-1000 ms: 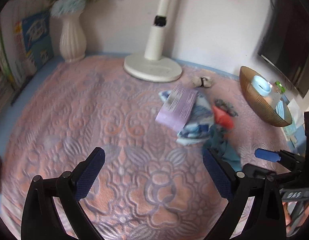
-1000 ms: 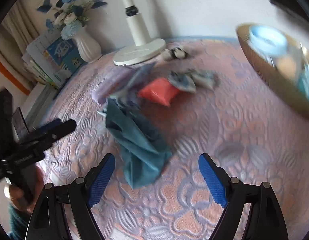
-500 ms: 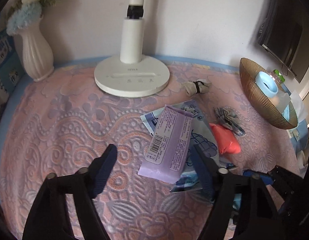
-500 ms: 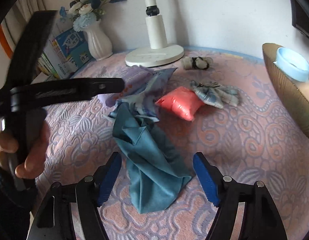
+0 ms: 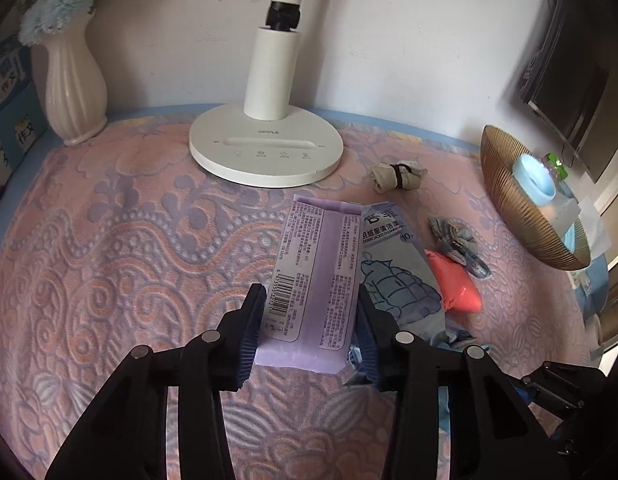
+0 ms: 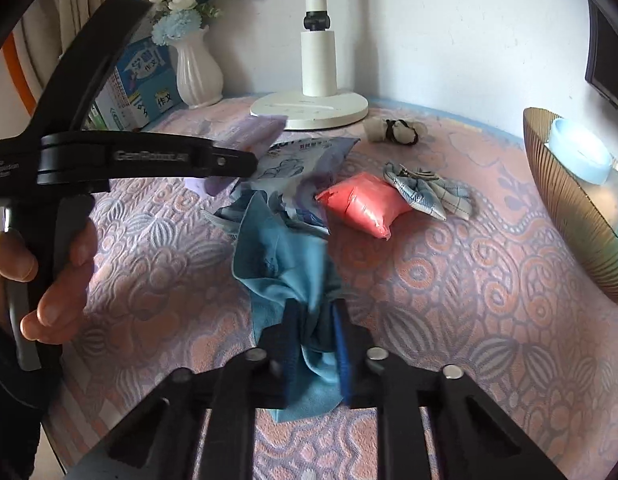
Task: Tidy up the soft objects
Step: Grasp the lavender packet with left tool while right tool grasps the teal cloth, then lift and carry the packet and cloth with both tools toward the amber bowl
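Soft, even daylight in both views; shadows faint. Strong fisheye bending with dark vignette at the corners. Centre sharp in left view, barcode print legible; dark screen (image 5: pixel 565 92) at right edge smeared. Right view: left hand-held gripper (image 6: pixel 245 164) slightly blurred.

Wipes pack (image 5: pixel 315 276) atop pouch (image 5: pixel 397 268), lamp (image 5: pixel 267 148) behind — seemingly apart

We cannot read the small print on the flat lilac plastic packet (image 5: pixel 315 276); its near corners hide behind the left gripper's dark blue ribbed pads (image 5: pixel 251 334). The pale blue wipes pouch (image 5: pixel 397 276) is partly covered by that packet. At twelve o'clock the white desk lamp's stem (image 5: pixel 287 12) runs off frame. At three o'clock the black wall screen (image 5: pixel 565 80) smears. The crumpled teal cloth's (image 6: pixel 285 264) near end vanishes between the right gripper's blurred fingers (image 6: pixel 343 346).
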`<action>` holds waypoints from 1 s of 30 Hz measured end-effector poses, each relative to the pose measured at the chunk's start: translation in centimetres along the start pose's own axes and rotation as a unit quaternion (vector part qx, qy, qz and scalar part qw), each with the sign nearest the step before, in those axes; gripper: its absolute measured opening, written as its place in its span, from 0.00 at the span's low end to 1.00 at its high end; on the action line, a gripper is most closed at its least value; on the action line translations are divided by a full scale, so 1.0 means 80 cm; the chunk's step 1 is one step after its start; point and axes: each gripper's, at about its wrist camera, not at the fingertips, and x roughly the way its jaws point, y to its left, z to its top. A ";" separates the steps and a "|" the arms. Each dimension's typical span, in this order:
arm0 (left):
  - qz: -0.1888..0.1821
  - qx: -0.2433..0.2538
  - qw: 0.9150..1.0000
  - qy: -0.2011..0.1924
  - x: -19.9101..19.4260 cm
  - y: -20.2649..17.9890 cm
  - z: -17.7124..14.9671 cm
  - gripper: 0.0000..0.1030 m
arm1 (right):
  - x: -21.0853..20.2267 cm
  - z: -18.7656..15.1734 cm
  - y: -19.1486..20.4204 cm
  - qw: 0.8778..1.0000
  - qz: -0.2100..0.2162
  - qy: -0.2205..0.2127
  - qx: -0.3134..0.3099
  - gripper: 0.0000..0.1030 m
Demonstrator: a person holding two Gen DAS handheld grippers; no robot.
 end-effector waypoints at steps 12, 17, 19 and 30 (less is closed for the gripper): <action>0.009 -0.014 0.999 -0.036 -0.080 0.008 -0.066 0.39 | -0.063 -0.029 -0.031 0.999 -0.003 -0.012 0.052 0.13; 0.004 -0.028 0.999 -0.022 -0.075 0.010 -0.104 0.39 | -0.081 -0.049 -0.031 0.999 -0.021 0.010 0.046 0.16; 0.011 -0.031 0.999 -0.017 -0.067 0.011 -0.115 0.39 | -0.081 -0.055 -0.031 0.998 -0.024 0.023 0.048 0.28; 0.026 -0.005 0.999 -0.024 -0.062 0.001 -0.125 0.39 | -0.076 -0.069 -0.024 0.997 -0.027 0.030 0.060 0.75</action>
